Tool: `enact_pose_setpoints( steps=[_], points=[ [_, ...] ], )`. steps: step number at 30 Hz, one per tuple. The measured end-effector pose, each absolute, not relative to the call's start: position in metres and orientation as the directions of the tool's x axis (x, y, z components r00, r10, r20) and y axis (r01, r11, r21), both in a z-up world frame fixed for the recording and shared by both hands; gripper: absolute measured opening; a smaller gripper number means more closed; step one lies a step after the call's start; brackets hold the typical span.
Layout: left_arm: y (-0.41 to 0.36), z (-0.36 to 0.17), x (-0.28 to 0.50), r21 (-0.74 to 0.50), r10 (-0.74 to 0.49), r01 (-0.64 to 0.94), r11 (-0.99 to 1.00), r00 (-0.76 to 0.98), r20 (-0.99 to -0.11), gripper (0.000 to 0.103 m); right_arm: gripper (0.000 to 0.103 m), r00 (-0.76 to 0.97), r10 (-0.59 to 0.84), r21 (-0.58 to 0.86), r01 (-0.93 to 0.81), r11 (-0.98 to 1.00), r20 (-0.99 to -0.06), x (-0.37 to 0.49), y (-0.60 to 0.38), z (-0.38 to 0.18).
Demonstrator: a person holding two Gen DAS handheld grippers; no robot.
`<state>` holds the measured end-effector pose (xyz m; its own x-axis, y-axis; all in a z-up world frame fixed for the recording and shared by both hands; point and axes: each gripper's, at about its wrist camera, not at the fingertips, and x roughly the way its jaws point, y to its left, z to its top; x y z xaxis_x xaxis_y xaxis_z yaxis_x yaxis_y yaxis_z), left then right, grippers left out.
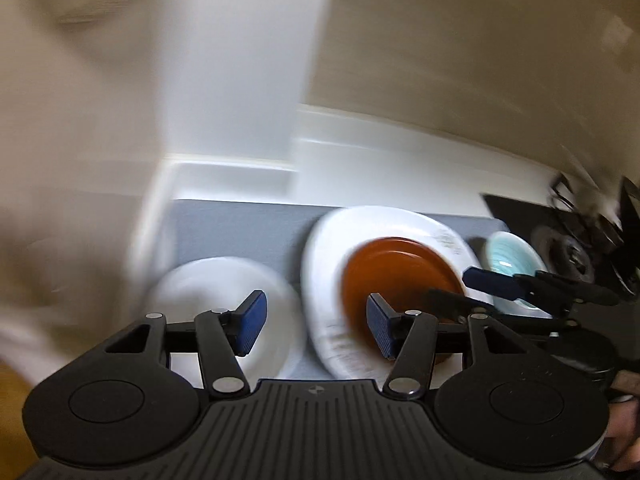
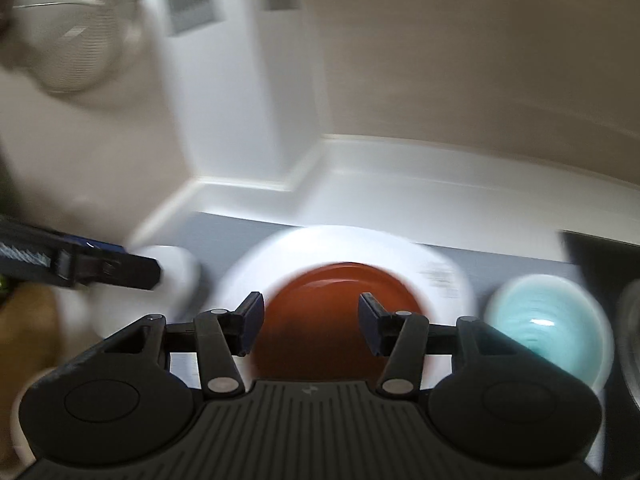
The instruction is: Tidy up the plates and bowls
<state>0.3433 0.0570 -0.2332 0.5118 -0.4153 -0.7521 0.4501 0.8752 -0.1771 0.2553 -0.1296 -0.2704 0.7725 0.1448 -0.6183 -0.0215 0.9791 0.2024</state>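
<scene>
Nearest me, my left tool [image 1: 316, 326] and right tool [image 2: 311, 324] both hang with jaws apart and nothing between the pads, above the dishes on the grey mat [image 1: 240, 228]. Just beyond them a brown plate [image 2: 340, 312] sits on a large white plate [image 2: 348, 248], with a smaller white plate [image 1: 216, 292] to its left and a turquoise bowl [image 2: 548, 332] to its right. Farther back the white counter [image 2: 400, 200] meets the wall; everything is motion-blurred.
</scene>
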Motion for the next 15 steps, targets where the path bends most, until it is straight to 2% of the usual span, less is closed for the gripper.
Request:
enact_pose_setpoints(
  steps=[3,5,8,9,13,15],
  points=[
    [0.097,-0.244,0.342,-0.185,-0.370,0.358,0.915,0.561,-0.740,0.057,0.058,0.746,0.229,0.255,-0.082,0.963,-0.625,0.264,-0.102,-0.270],
    [0.123,-0.260,0.353,-0.253,-0.347,0.243,0.936,0.533,-0.771,0.054,0.058,0.730,0.260,0.283,-0.095,0.954,-0.632,0.272,-0.088,-0.272],
    [0.154,-0.289,0.372,-0.402,-0.401,0.098,0.911,0.440,-0.803,0.029,0.055,0.700,0.267,0.277,-0.103,0.955,-0.663,0.287,-0.068,-0.278],
    [0.159,-0.296,0.376,-0.421,-0.407,0.065,0.905,0.424,-0.809,0.026,0.054,0.693,0.262,0.259,-0.111,0.959,-0.672,0.290,-0.061,-0.279],
    [0.166,-0.303,0.383,-0.477,-0.461,0.071,0.876,0.415,-0.785,0.018,0.045,0.654,0.278,0.223,-0.169,0.960,-0.704,0.303,-0.040,-0.282],
    [0.163,-0.305,0.381,-0.470,-0.462,0.090,0.878,0.419,-0.782,0.016,0.035,0.632,0.260,0.193,-0.173,0.966,-0.730,0.310,-0.031,-0.286]
  ],
)
